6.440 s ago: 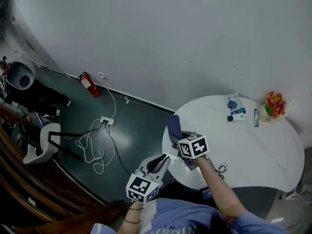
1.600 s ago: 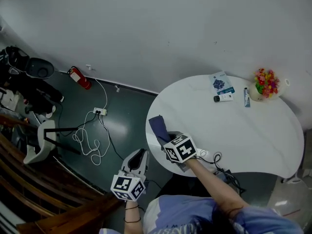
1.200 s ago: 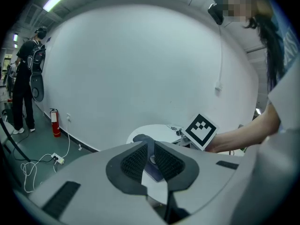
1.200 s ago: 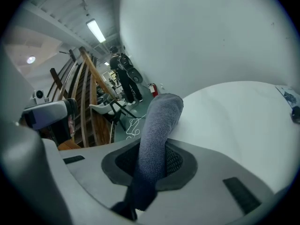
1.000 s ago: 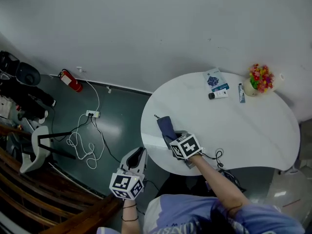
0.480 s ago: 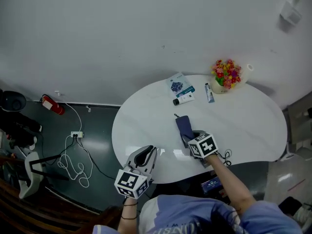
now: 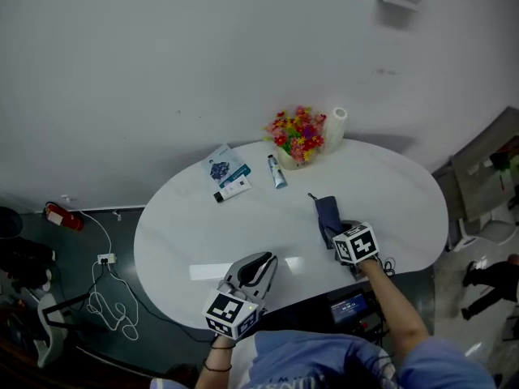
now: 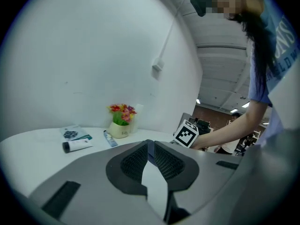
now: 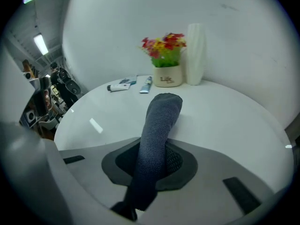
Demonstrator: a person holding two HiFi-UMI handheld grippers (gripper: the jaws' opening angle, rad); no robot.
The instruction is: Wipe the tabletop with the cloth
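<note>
Head view shows us the table [image 7: 243, 233] without visible marks, so we cannot tell how much is wiped; we judge most remains. Our cloth [image 7: 328, 214] trails on its right part, clamped in the right gripper [image 7: 339, 232]. The left gripper [image 7: 256, 267], jaws together and empty, hangs at the near edge.

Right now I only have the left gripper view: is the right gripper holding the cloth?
Observer: Yes. The right gripper is shut on the cloth, whose free end lies on the table.
Operator: Anything ahead of it?
Observer: The flower pot and a white roll stand beyond it, apart from the cloth.
Operator: Where is my left gripper relative to that?
Observer: The head view shows the left gripper at the table's near edge, well apart from the cloth.
</note>
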